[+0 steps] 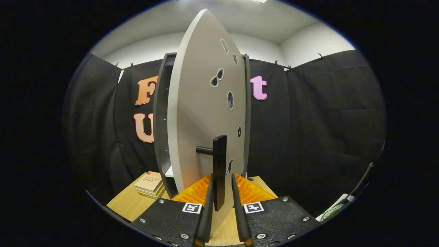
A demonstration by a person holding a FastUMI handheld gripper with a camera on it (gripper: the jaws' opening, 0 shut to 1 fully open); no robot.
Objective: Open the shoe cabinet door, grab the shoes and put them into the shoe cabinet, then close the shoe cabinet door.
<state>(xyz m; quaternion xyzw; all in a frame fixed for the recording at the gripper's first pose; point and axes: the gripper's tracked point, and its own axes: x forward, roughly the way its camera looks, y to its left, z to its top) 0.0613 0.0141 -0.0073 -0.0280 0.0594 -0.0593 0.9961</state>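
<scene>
Straddling door handle (219, 171), tongs (222, 192) slightly apart.

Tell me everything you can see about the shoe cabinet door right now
The shoe cabinet door is a pale grey flat panel, probably laminated board, swung partly open from the dark cabinet frame and seen nearly edge-on. Small dark-edged stickers dot its face. A black bar handle stands vertical on a short post. The gripper has the handle's lower end between its fingers, with a gap visible on each side, so a firm clamp cannot be confirmed. The cabinet stands on a wooden table.
</scene>
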